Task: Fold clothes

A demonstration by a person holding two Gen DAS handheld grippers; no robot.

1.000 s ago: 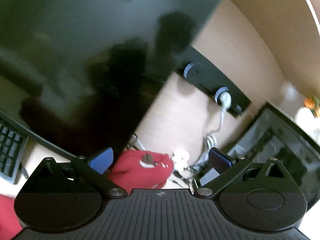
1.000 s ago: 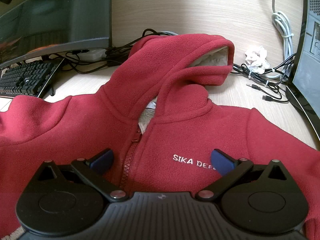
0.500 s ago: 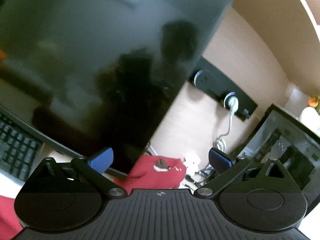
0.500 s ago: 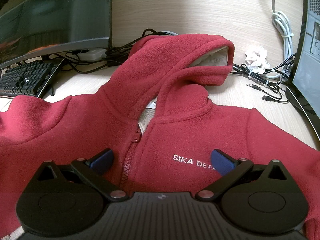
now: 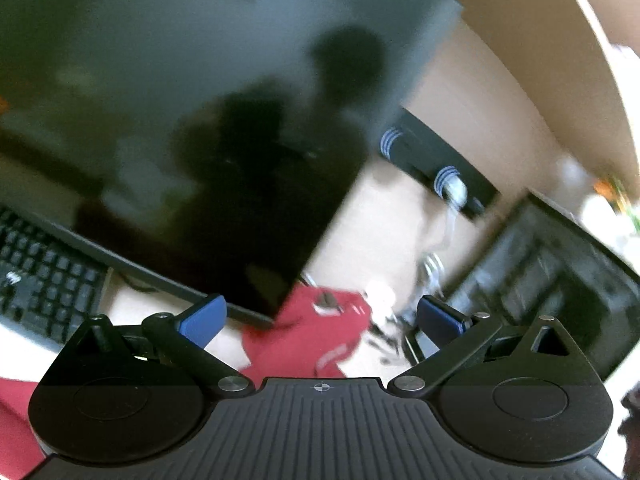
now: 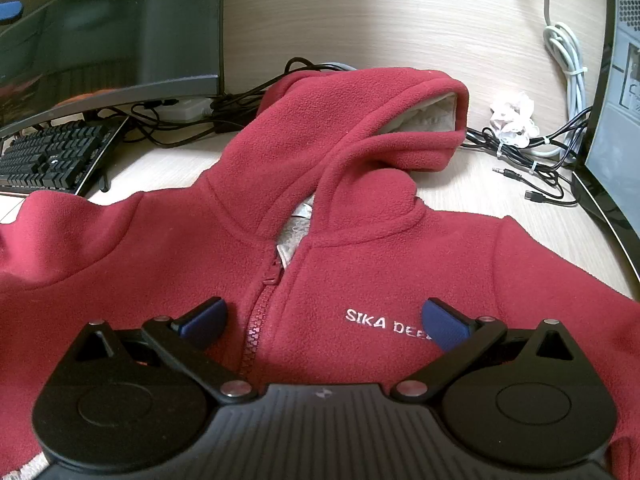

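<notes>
Hoodie (image 6: pixel 320 248) flat on desk (image 6: pixel 400 32), below open right hand-held gripper (image 6: pixel 322 318)

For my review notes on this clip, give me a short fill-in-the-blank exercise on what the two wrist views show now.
1. The hoodie on the desk is ____ in colour.
2. The right claw hangs over the hoodie's chest with its jaws ____.
3. The white lettering on the chest begins with the word ____.
4. Left of the hoodie, under the monitor, lies a black ____.

Missing words: red; open; SIKA; keyboard

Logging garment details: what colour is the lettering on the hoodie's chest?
White, on the red fleece hoodie; clearest in the right wrist view.
</notes>
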